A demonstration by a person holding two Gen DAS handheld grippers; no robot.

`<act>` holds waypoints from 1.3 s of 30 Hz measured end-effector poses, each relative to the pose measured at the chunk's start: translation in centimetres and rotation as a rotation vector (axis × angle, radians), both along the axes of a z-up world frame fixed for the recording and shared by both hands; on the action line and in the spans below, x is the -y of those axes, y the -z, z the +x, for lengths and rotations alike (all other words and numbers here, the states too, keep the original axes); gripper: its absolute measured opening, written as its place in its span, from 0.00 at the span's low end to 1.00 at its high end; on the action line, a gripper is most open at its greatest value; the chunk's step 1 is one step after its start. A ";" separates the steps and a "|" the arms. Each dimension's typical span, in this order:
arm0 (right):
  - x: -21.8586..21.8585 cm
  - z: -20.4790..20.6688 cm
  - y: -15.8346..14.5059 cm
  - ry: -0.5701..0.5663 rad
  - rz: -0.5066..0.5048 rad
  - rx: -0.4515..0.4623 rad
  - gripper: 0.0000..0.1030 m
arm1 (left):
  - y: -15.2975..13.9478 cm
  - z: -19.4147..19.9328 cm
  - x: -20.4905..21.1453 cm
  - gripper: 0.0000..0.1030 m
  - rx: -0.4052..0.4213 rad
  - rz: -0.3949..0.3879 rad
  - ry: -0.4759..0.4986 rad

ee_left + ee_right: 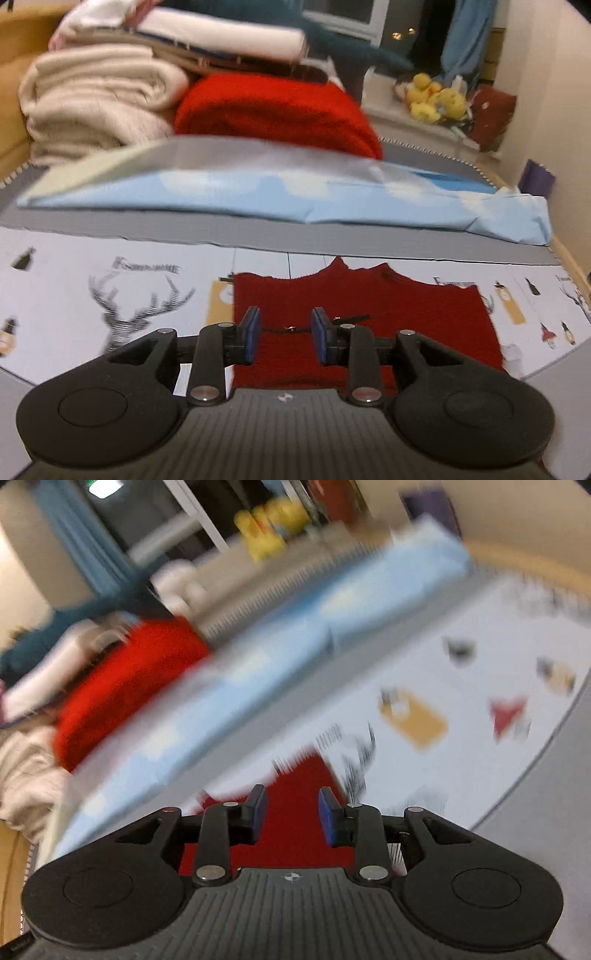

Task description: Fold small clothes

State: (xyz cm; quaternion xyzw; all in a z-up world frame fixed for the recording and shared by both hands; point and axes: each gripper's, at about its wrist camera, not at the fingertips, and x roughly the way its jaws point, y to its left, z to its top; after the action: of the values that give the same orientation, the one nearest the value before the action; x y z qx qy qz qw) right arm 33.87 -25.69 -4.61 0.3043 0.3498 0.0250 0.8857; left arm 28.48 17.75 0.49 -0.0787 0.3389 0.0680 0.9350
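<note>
In the left wrist view the left gripper is hanging part-open and empty above the flat dark-red ribbed knit garment spreading rightward on the printed tabletop, while in the blurred right wrist view the right gripper (also part-open, empty) is pointing along the garment's far corner.

Both wrist views angled down over red garment — right tilted, blurred.
</note>
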 end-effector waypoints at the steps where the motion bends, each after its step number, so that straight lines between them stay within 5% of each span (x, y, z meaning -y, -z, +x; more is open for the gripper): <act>1: 0.7 -1.5 -1.9 0.001 -0.012 0.049 0.39 | -1.3 -1.7 0.2 0.32 0.008 0.014 0.011; 4: 2.3 -6.5 -6.5 -0.022 -0.079 0.154 0.49 | -4.2 -7.8 1.0 0.34 0.065 0.067 0.047; 8: 4.3 -13.4 -8.4 -0.129 -0.170 0.238 0.56 | -4.3 -16.0 2.5 0.40 0.088 0.095 0.054; 17: 7.8 -24.5 0.7 -0.157 -0.225 0.075 0.56 | 6.7 -27.4 6.5 0.37 -0.078 0.072 0.067; 19: 9.0 -25.2 3.1 -0.114 -0.170 -0.011 0.54 | 8.3 -28.0 6.3 0.28 -0.150 0.067 0.028; 26: 10.0 -25.9 8.9 -0.055 -0.038 -0.201 0.45 | 9.5 -28.8 2.8 0.28 -0.176 -0.045 -0.064; 30: 8.1 -25.3 9.6 -0.113 -0.119 -0.218 0.45 | 12.8 -28.9 1.2 0.28 -0.252 -0.082 -0.105; 39: 6.9 -23.9 13.2 -0.183 -0.243 -0.339 0.45 | 15.3 -26.9 -1.2 0.31 -0.349 -0.188 -0.177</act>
State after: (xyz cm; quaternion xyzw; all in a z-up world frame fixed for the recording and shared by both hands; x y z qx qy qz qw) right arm 10.02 -32.59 -17.76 0.1624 0.5201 0.0112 0.8384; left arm 1.61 18.99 -14.79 -0.1821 0.4923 0.1306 0.8411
